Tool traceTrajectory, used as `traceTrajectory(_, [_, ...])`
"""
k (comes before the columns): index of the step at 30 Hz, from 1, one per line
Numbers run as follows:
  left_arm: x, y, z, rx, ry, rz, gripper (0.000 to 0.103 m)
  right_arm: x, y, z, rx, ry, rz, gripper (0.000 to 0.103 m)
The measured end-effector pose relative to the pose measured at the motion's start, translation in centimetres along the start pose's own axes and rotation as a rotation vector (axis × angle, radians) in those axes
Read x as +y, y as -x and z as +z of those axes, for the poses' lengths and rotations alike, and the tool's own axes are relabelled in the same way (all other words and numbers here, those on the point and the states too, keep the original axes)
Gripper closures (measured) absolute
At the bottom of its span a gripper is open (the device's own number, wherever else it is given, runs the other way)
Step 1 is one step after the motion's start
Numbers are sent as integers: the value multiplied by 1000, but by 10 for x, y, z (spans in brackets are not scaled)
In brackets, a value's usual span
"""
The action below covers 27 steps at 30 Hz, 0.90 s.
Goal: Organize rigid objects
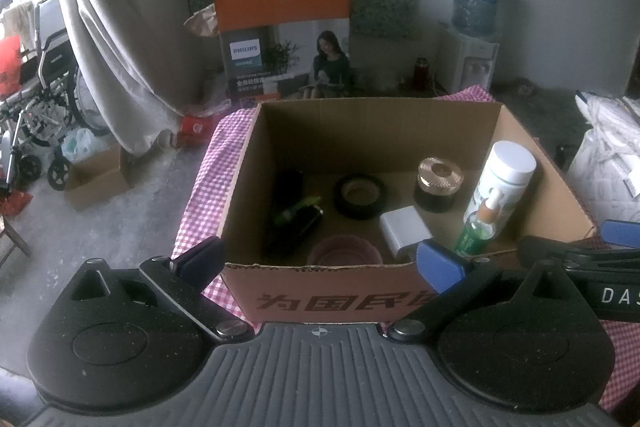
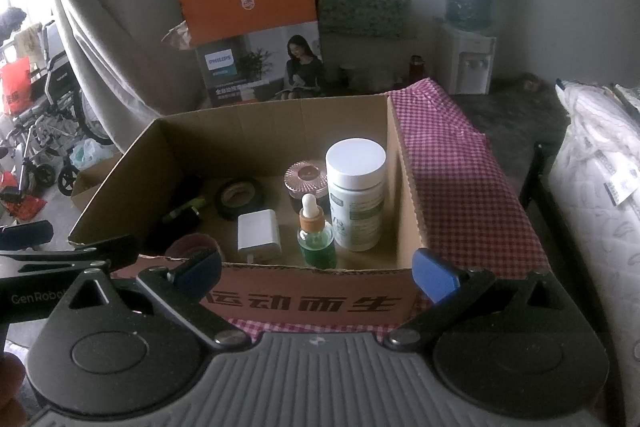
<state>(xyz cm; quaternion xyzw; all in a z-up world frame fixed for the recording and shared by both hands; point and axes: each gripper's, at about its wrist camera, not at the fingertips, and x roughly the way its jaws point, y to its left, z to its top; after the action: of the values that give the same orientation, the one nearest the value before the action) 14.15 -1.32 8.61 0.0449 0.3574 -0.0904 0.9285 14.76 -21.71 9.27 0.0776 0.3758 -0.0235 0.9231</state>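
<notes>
An open cardboard box (image 1: 332, 287) (image 2: 312, 301) stands on a pink checked cloth (image 1: 208, 163) (image 2: 460, 179). Inside are a white-capped bottle (image 1: 506, 183) (image 2: 356, 195), a green dropper bottle (image 1: 476, 231) (image 2: 316, 237), a white charger (image 1: 402, 229) (image 2: 258, 231), a black tape roll (image 1: 360, 195) (image 2: 238, 197), a copper-lidded jar (image 1: 438, 183) (image 2: 306, 179), a dark bottle (image 1: 294, 223) (image 2: 182, 215) and a pinkish lid (image 1: 344, 251) (image 2: 194, 245). My left gripper (image 1: 320, 261) is open just before the box's near wall, holding nothing. My right gripper (image 2: 316, 273) is open there too, empty.
An orange Philips carton (image 1: 280, 35) (image 2: 256, 35) stands behind the box. A water dispenser (image 1: 474, 39) (image 2: 466, 35) is at the back right, a wheelchair (image 1: 40, 99) (image 2: 40, 115) at the left, and white bedding (image 1: 612, 147) (image 2: 600, 187) on the right.
</notes>
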Motion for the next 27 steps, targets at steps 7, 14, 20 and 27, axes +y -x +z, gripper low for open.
traceTrajectory(7, [1,2,2,-2,-6,2,1,-1,2,-1,2,-3,0,0])
traceTrajectory(14, [2,2,2,-2,-6,3,1,-1,1,0,3,-2,1,0])
traceTrajectory(20, [5,2,4,-6,-11,4,1,-1,1,0,3,-3,1,0])
traceTrajectory(27, [4,3,4,-6,-11,4,1,-1,1,0,3,-5,0,0])
